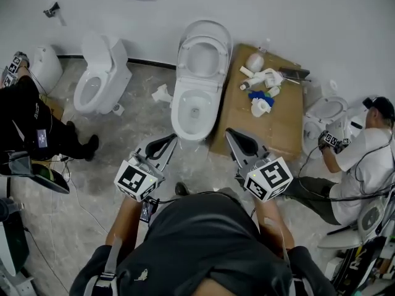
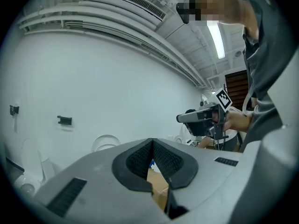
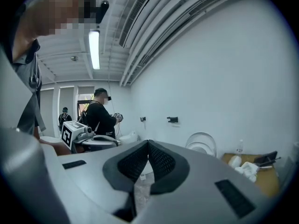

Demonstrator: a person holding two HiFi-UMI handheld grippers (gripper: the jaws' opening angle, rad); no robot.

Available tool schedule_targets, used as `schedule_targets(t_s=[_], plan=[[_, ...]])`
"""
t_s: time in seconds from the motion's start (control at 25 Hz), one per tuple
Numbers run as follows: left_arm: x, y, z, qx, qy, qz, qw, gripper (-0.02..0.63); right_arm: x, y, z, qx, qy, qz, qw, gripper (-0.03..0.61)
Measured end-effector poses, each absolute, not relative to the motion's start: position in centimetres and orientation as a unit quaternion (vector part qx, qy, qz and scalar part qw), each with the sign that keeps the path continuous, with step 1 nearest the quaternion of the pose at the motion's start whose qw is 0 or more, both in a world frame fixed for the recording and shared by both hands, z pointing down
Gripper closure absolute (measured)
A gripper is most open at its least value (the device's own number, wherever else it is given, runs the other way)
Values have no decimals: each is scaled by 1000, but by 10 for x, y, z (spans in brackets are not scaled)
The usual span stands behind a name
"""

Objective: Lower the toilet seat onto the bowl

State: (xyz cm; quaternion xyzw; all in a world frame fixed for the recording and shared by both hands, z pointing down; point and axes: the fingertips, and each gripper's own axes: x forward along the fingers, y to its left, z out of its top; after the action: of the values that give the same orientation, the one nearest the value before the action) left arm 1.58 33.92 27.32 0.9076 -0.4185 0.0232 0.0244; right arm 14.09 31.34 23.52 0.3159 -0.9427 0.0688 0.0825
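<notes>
The white toilet [image 1: 196,106] stands against the far wall in the head view, its seat and lid [image 1: 203,48] raised upright over the open bowl. My left gripper [image 1: 165,143] hovers just in front of the bowl's left side, shut and empty. To the right of the bowl's front, my right gripper [image 1: 234,138] is also shut with nothing in it. In the left gripper view the jaws [image 2: 152,146] meet at the tips and the raised lid [image 2: 105,143] shows beyond them. The right gripper view has its closed jaws [image 3: 148,146] with the raised seat [image 3: 202,144] to the right.
A second toilet [image 1: 99,76] stands to the left. A cardboard sheet [image 1: 274,125] with bottles and fittings lies right of the bowl. A white part [image 1: 162,95] lies on the floor. One person [image 1: 31,125] crouches at left; another [image 1: 364,153] works on a toilet [image 1: 326,110] at right.
</notes>
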Motion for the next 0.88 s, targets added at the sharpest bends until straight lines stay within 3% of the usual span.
schedule_targets(t_s=[0.32, 0.88], plan=[[15, 313, 291, 915, -400, 16, 43, 611, 144, 287, 246, 336, -933, 76, 104, 571], [51, 213, 274, 895, -441, 30, 52, 611, 170, 165, 241, 285, -950, 97, 81, 571]])
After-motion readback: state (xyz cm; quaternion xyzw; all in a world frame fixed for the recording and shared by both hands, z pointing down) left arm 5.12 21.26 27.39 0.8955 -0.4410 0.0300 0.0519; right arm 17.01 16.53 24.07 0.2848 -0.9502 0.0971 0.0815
